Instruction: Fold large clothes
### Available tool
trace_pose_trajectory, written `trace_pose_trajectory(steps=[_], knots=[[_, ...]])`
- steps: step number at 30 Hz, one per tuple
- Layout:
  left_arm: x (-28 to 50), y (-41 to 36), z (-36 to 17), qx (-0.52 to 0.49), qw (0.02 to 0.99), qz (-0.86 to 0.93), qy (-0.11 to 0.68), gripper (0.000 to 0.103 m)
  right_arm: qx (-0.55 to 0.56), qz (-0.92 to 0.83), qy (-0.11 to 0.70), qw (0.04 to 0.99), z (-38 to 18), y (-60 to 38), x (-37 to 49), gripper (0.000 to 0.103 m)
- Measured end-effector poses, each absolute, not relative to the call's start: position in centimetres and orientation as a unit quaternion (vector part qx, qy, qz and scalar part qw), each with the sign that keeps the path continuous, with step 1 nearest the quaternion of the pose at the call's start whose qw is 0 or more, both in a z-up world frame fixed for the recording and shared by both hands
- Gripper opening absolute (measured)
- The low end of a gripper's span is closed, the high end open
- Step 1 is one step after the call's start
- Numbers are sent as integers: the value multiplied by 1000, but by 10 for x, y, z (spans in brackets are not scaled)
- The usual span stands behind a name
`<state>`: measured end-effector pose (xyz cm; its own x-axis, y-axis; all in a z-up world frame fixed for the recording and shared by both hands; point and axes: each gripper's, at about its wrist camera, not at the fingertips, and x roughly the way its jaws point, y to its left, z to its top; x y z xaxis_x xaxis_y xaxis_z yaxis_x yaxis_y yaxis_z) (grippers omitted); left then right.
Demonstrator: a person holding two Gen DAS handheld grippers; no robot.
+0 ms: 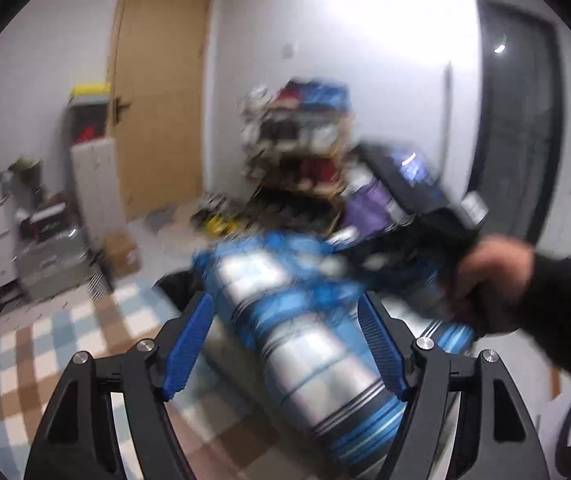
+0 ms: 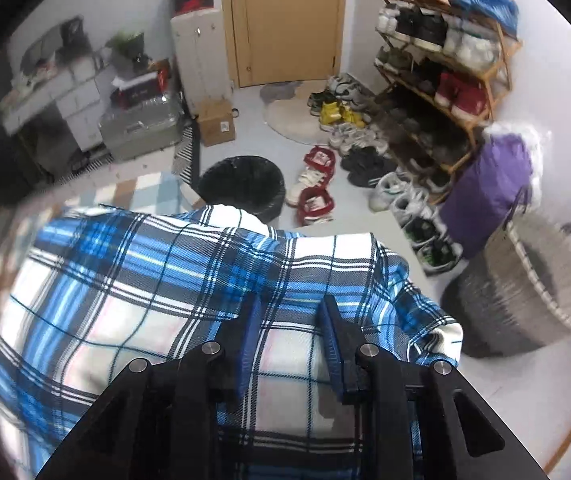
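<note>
Left wrist view: heavily blurred. It alone shows the person's hand (image 1: 493,276) in a dark sleeve (image 1: 565,304), to the right of and beyond the fingers, gripping the handle of the other tool. It also shows a dark grey door (image 1: 525,128) at far right, not seen in the other view. The checked mat (image 1: 45,344) lies below and left of the fingers.

Right wrist view: sharp. It alone shows a black bin (image 2: 245,184) just beyond the shirt's far edge, a woven basket (image 2: 525,288) to the right of the fingers, a purple bag (image 2: 489,192) beyond the basket, a cardboard box (image 2: 215,120), and shoes on the floor (image 2: 345,140). Both views show the wooden door (image 2: 285,20) and the shoe rack (image 2: 445,60).

Left gripper (image 1: 285,344): blue pads (image 1: 187,348) stand wide apart. The blue plaid shirt (image 1: 293,336) runs in a bunched length between them. Whether either pad touches the cloth cannot be told through the blur; no clamping is visible.

Right gripper (image 2: 289,344): fingers (image 2: 339,344) stand at a narrow gap, with a raised fold of the shirt pinched between them. The cloth spreads left, ahead of and right of the fingertips, hanging over the pale floor.
</note>
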<state>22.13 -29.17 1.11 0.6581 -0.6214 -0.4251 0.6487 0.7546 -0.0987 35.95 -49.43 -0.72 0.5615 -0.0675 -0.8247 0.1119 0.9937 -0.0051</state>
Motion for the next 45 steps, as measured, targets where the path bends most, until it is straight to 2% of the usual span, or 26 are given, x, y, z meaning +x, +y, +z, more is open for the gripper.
trace_pose_trajectory(steps=[3,7,8,11,13,16,20,22,24,25,26,30,37,45], knots=[[226,-315,16,28,861,-439,254,70,53,-32,431,900,14,-510,334,29],[237,-367,-37,83,792,-482,365,69,93,-2,402,911,27,-529,285,31],[236,-372,-48,94,795,-475,365,69,97,5,407,908,22,-530,274,31],[233,-379,-52,78,807,-466,355,69,65,-4,451,890,-17,-526,261,22],[229,-392,-52,95,808,-457,360,69,77,-8,450,889,-42,-530,257,22],[215,-398,-43,144,828,-430,330,71,137,-16,428,893,-34,-544,246,22],[205,-349,-21,65,863,-394,308,71,118,-65,360,923,-1,-534,191,33],[190,-315,-9,25,887,-369,276,72,93,-63,308,945,19,-510,150,52],[170,-293,1,12,909,-332,253,87,72,-67,244,965,35,-484,104,91],[161,-279,5,-3,913,-332,238,98,62,-72,213,972,42,-471,82,97],[149,-264,8,-17,919,-326,219,102,55,-84,182,978,45,-458,60,103],[110,-226,20,-25,939,-303,161,102,63,-91,112,988,54,-424,-1,103],[79,-214,18,2,940,-306,152,102,65,-144,99,982,58,-373,-71,103],[42,-212,5,7,943,-304,137,102,28,-169,89,981,36,-327,-130,103]])
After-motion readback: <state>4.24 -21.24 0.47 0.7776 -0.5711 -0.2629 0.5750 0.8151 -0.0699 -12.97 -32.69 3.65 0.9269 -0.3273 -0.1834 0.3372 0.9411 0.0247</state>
